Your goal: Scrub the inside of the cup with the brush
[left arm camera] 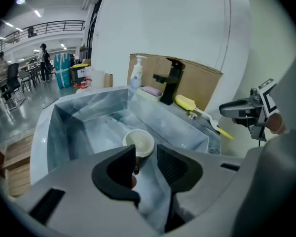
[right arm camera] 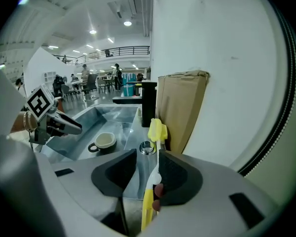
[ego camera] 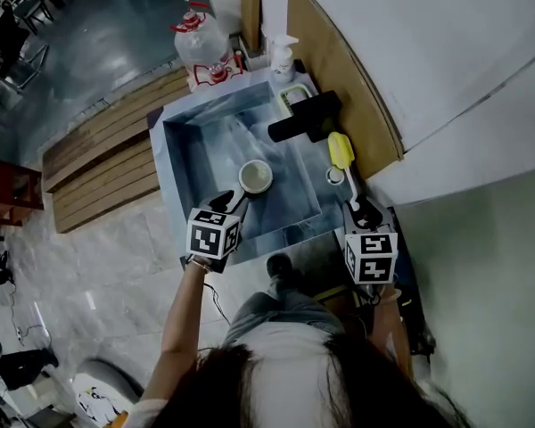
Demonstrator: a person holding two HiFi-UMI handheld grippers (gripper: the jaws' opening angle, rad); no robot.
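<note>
A cream cup [ego camera: 255,176] stands upright on the floor of the grey sink [ego camera: 189,159], its dark handle toward me. My left gripper [ego camera: 234,205] hovers at the sink's near wall with its jaws open. In the left gripper view the cup [left arm camera: 139,142] sits just beyond the left gripper [left arm camera: 147,164], its handle reaching into the gap without being pinched. The yellow-headed brush [ego camera: 341,150] lies on the sink's right ledge. My right gripper [right arm camera: 147,169] is open around the brush [right arm camera: 157,130] handle, which leans against the right jaw while the left jaw stands off it.
A black faucet [ego camera: 305,119] reaches over the sink from the right ledge, with a round metal knob [right arm camera: 147,147] near the brush head. A soap bottle [ego camera: 283,59] and water jug [ego camera: 202,47] stand behind the sink. Cardboard [ego camera: 339,78] lines the wall on the right.
</note>
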